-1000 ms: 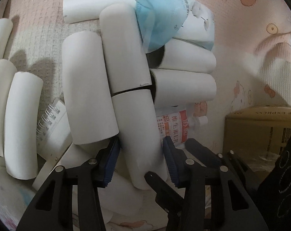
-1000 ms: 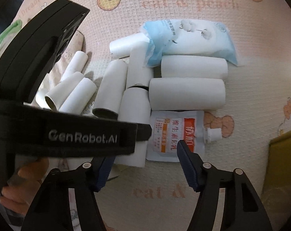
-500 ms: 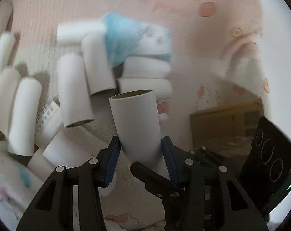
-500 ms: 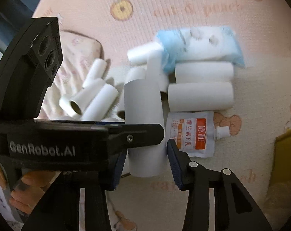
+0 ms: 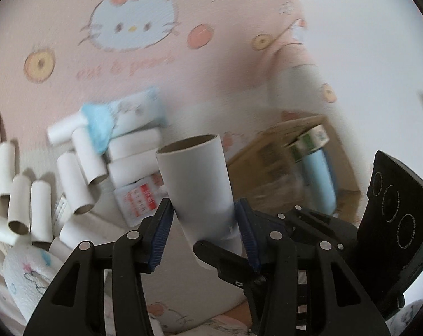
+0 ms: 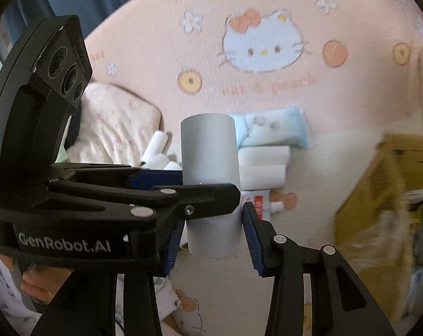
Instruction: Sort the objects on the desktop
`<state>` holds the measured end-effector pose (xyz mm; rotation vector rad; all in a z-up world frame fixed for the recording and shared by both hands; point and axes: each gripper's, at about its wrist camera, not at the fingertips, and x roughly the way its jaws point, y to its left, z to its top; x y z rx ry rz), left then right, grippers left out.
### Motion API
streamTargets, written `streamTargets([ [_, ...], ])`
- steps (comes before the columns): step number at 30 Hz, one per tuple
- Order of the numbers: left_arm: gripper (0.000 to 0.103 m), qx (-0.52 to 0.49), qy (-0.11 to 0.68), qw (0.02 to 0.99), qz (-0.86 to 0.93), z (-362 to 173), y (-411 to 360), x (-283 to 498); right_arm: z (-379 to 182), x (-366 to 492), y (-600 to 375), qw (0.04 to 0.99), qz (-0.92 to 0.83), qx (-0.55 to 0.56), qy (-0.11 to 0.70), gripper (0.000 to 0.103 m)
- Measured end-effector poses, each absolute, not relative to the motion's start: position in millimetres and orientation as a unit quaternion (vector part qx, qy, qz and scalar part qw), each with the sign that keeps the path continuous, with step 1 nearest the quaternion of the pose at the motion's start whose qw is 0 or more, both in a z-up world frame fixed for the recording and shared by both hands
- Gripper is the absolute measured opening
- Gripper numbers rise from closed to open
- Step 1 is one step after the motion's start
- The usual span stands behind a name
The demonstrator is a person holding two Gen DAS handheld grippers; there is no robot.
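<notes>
Cardboard tube (image 5: 194, 179) stands nearly upright at the centre of both views, off the pink mat (image 6: 155, 64), its open brown mouth uppermost in the left wrist view. The left gripper (image 5: 203, 210) is clenched on it, one blue pad on each flank. In the right wrist view this gripper crosses in from the left edge; its side reads "GenRobot.AI" in white, and fingers of the hand (image 6: 35, 288) holding it show at lower left. The right gripper (image 6: 212, 218) points up from the bottom edge; its jaws have just been closing, and its blue pads now grasp the tube's lower end.

The mat's print reads "cat & peach" under a cartoon cat's face; a line along the top edge seems to say "sweet dream", but is cut off. A flat pouch (image 5: 138, 198) has a red and white label, too blurred to read. Printing on the brown box (image 6: 379, 196) at the right is also blurred.

Loose white tubes (image 5: 74, 184) crowd the left middle, next to a blue wipes pack (image 6: 273, 131). Bare mat lies above them, and the box's near edge sits just right of the grippers.
</notes>
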<state>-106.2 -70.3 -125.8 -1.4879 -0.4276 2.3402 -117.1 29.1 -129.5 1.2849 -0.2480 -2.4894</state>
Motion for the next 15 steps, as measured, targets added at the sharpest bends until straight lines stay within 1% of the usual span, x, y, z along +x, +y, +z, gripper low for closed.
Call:
streamTargets([
  [4,0.054,-0.501,-0.145,0.169,0.836,-98,-53,-105,-108,-105,47,0.144,-0.885,0.436,-0.080,0.039],
  [5,0.055,-0.495,-0.146,0.177,0.838,-91,-48,-106,-106,-103,50,0.134,-0.887,0.435,-0.075,0.039],
  [6,0.059,-0.493,-0.149,0.186,0.837,-87,-44,-107,-102,-98,56,0.123,-0.890,0.434,-0.073,0.039],
  [9,0.061,-0.511,-0.179,0.221,0.811,-88,-29,-116,-91,-86,77,0.126,-0.895,0.417,-0.097,0.036],
  [10,0.061,-0.524,-0.188,0.222,0.801,-92,-22,-119,-87,-83,86,0.134,-0.896,0.408,-0.109,0.033],
  [11,0.061,-0.532,-0.193,0.211,0.797,-95,-17,-122,-85,-82,90,0.133,-0.897,0.407,-0.109,0.011],
  [13,0.061,-0.529,-0.189,0.194,0.805,-97,-12,-119,-84,-81,100,0.094,-0.900,0.415,-0.095,0.011],
  [15,0.061,-0.535,-0.190,0.187,0.802,-100,-10,-116,-83,-76,115,0.090,-0.899,0.414,-0.115,0.011],
])
